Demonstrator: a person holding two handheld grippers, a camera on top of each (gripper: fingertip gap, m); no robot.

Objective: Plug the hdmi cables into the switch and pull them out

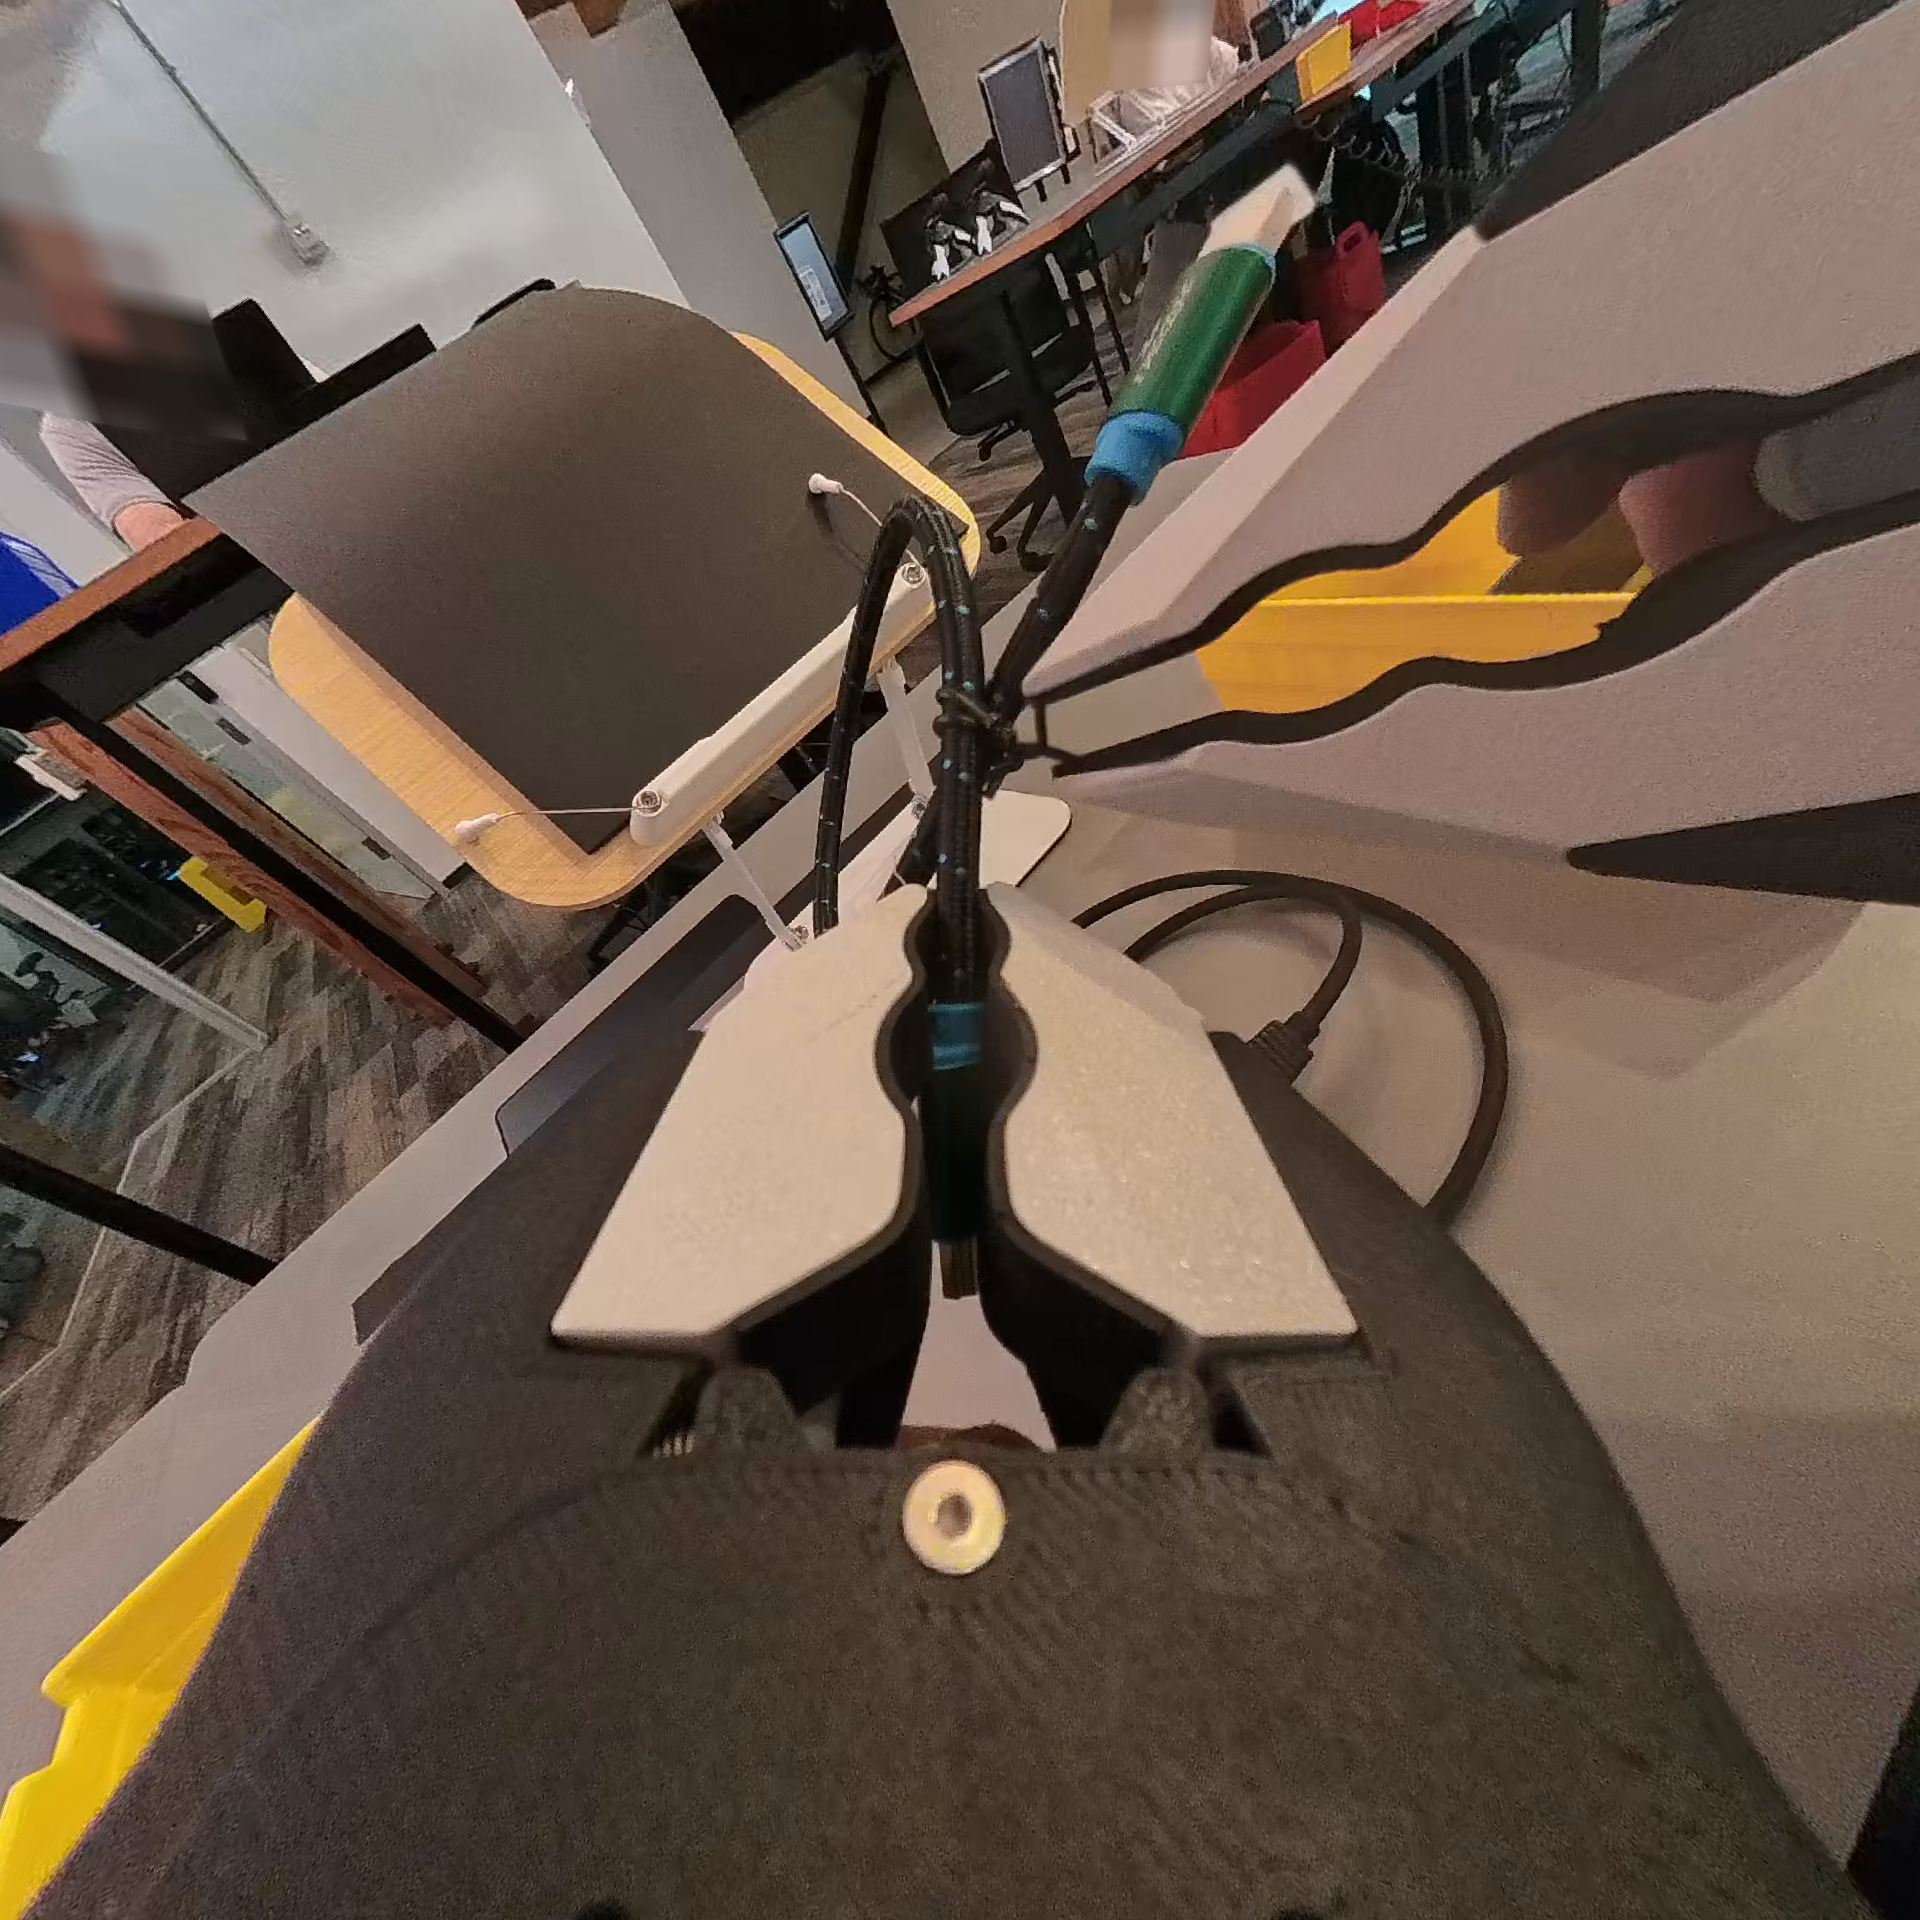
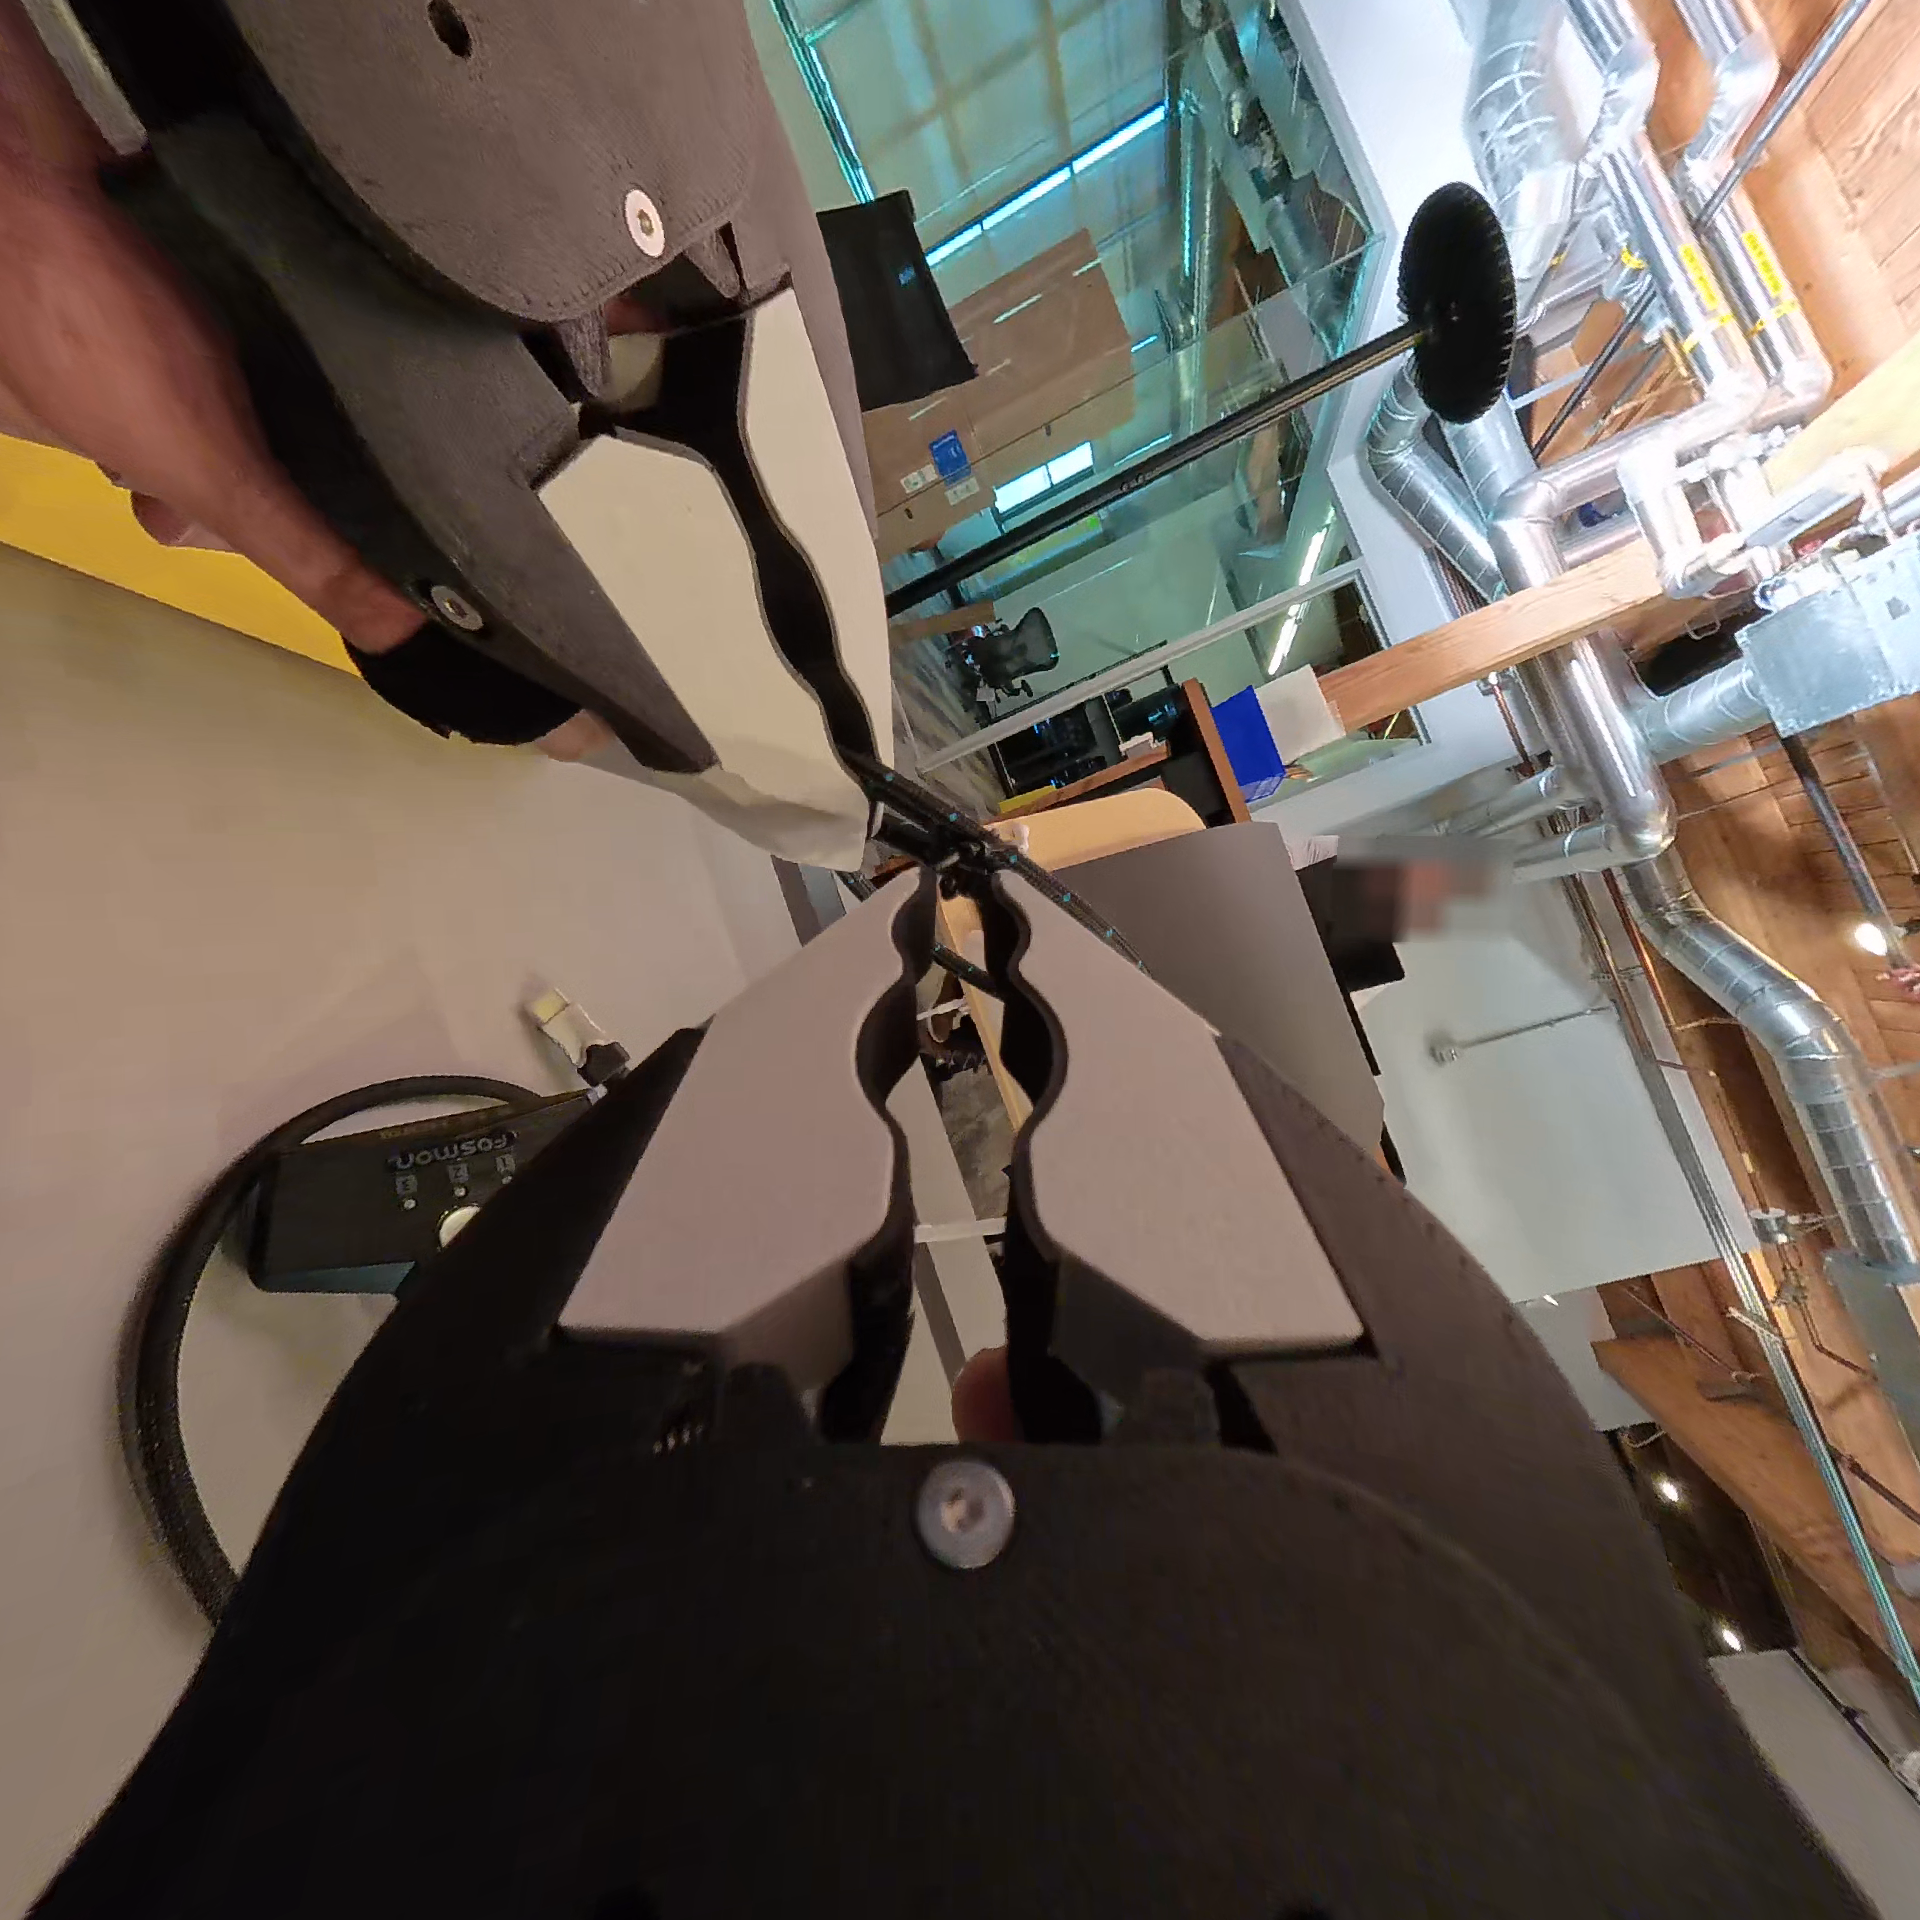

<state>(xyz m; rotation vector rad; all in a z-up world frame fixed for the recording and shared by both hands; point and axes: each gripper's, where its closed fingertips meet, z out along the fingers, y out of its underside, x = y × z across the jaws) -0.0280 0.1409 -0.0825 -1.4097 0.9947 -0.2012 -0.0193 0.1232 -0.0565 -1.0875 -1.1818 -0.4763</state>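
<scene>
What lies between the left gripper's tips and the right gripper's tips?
Only braided HDMI cable: it runs from the plug clamped in the left gripper up to the black tie pinched by the right gripper. Left wrist view.

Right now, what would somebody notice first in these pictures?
Probably the left gripper, front and centre, shut on a black braided cable whose plug end sits between its fingers. Next, the right gripper comes in from the right and pinches the same cable bundle higher up, near a green plug sticking into the air. The black switch box sits on the grey table, lower left in the right wrist view.
</scene>
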